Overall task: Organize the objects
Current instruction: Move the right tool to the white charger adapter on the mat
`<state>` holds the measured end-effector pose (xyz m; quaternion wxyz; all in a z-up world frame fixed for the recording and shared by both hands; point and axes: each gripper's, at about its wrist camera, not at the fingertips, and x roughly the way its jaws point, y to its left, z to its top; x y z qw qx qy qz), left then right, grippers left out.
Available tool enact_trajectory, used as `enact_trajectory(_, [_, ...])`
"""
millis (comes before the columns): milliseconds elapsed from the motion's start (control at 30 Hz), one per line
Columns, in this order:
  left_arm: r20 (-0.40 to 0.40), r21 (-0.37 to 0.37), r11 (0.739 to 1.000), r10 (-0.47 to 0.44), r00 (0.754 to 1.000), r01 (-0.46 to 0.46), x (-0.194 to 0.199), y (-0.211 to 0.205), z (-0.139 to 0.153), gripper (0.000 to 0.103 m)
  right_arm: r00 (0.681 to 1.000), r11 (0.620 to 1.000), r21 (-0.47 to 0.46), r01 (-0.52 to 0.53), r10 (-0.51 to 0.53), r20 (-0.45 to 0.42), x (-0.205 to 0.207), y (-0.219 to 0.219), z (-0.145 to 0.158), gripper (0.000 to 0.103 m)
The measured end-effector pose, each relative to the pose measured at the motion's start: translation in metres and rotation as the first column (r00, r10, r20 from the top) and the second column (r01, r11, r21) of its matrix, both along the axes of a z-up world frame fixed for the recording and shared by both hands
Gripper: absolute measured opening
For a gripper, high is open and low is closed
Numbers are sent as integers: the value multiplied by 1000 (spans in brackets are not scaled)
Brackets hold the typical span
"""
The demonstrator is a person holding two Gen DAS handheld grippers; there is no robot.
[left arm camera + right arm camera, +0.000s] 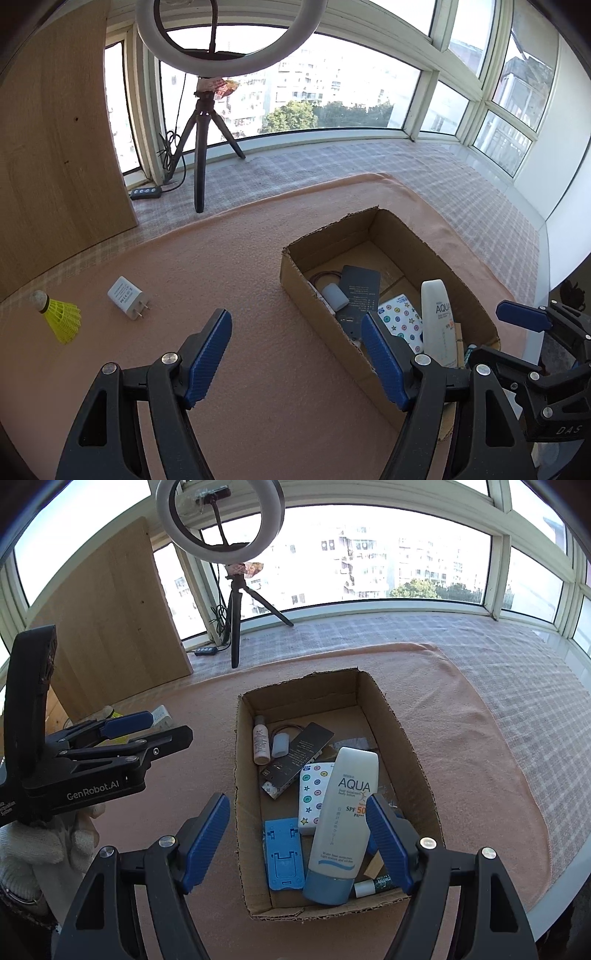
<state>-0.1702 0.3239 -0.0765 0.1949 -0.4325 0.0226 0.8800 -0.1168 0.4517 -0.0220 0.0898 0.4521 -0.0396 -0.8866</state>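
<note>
Both grippers spread and empty, left gripper point(295, 354) over bare cloth; charger point(127, 297) and shuttlecock point(59, 314) lie at left of frame, outside the box point(291, 266): shuttlecock looks feather-light, skirt crushable, so probably pinch the cork; right gripper point(297, 840) hovers over box.

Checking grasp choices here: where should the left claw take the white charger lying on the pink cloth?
Grip the white charger across its flat body, coming from above. It lies flat, prongs pointing toward the camera, so the two long sides are free, with bare cloth around it.
</note>
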Motion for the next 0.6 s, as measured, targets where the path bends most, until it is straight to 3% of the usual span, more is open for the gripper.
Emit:
enact_trajectory(400, [33,17,990,140,990,-141,-1,-92,-21,76,994,994,-46,-102,103,20,-35,-54,-1,73])
enact_trajectory(600, [69,53,969,237,969,-241,-20,-147,-41,76,979,972,-148,-182,194,70,-75,-88,-12,73])
